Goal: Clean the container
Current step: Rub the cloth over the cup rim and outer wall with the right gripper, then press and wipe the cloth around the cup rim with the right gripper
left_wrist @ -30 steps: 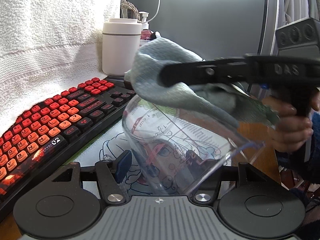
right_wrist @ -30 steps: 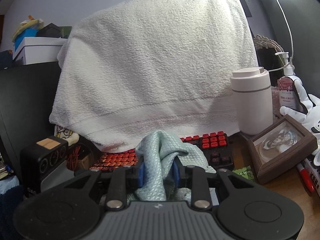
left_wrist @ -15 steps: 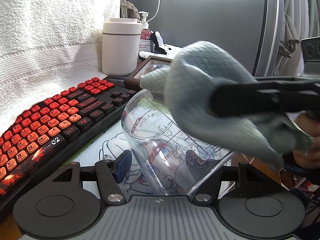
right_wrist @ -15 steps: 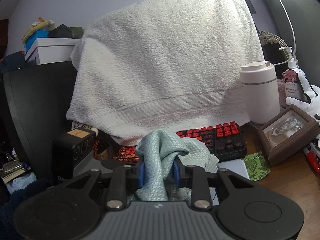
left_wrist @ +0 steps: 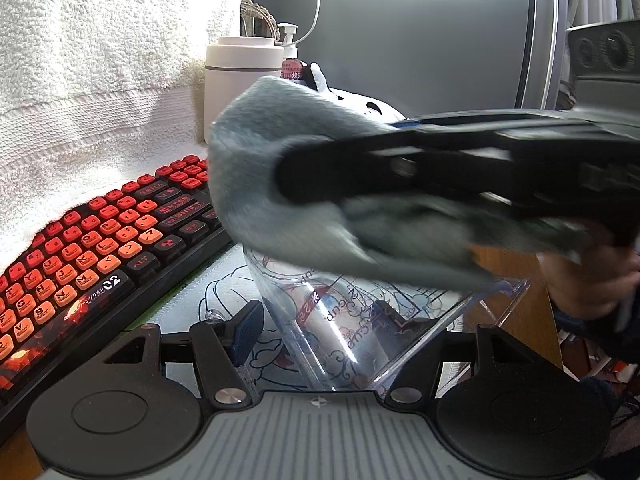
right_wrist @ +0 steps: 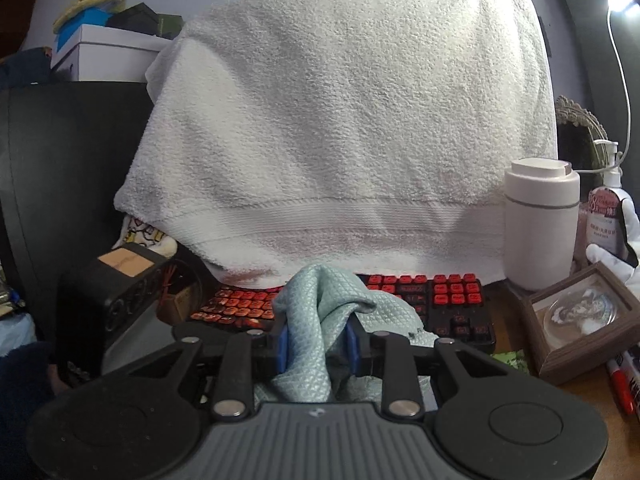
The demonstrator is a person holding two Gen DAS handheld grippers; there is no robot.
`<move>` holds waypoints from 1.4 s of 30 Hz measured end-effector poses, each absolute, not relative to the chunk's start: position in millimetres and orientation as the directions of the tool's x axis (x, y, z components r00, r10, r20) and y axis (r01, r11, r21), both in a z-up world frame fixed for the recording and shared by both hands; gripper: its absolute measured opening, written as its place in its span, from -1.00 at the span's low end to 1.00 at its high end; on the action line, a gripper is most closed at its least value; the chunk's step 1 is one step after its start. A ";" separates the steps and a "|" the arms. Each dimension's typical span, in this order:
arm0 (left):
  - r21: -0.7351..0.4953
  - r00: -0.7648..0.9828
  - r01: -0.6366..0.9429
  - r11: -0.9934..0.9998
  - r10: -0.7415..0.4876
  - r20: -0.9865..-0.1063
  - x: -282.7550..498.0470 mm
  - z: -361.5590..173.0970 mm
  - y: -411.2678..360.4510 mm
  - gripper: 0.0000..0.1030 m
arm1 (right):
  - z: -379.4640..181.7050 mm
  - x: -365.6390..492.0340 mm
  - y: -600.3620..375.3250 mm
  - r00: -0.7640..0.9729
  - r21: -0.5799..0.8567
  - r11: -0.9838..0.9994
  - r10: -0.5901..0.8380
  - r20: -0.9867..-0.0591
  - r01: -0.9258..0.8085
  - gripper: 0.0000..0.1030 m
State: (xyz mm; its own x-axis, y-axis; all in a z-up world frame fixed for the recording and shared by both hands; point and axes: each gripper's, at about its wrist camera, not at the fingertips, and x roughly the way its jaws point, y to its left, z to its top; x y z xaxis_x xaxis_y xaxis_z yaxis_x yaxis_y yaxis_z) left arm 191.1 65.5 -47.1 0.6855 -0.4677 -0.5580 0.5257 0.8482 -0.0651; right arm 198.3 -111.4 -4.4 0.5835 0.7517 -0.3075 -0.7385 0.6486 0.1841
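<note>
One second on, our right gripper [right_wrist: 316, 346], clamped on the cloth [right_wrist: 320, 320], has swung back over the cup [left_wrist: 360, 320] gripped by our left gripper [left_wrist: 320, 344], so wiping continues.

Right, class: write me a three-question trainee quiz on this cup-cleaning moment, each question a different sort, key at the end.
1. True or false: the right gripper is shut on the cloth.
2. The left gripper holds: A) keyboard B) measuring cup C) white canister
3. Fill in: the cloth sits over the cup's ____.

Key: 1 true; 2 B; 3 mouth.
</note>
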 end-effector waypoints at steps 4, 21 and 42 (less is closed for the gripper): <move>-0.064 0.686 0.526 0.848 -0.467 -0.558 191.3 -47.4 65.4 0.17 | -5.9 203.4 -117.9 0.606 0.197 0.673 0.733 -0.309 -0.713 -0.49; -0.064 0.686 0.526 0.848 -0.467 -0.558 190.5 -47.5 64.3 0.17 | -10.0 182.6 -127.8 0.591 0.211 0.659 0.746 -0.305 -0.722 -0.48; -0.063 0.687 0.525 0.848 -0.467 -0.557 191.1 -48.1 65.6 0.17 | -9.5 218.0 -131.5 0.670 0.169 0.736 0.670 -0.321 -0.655 -0.48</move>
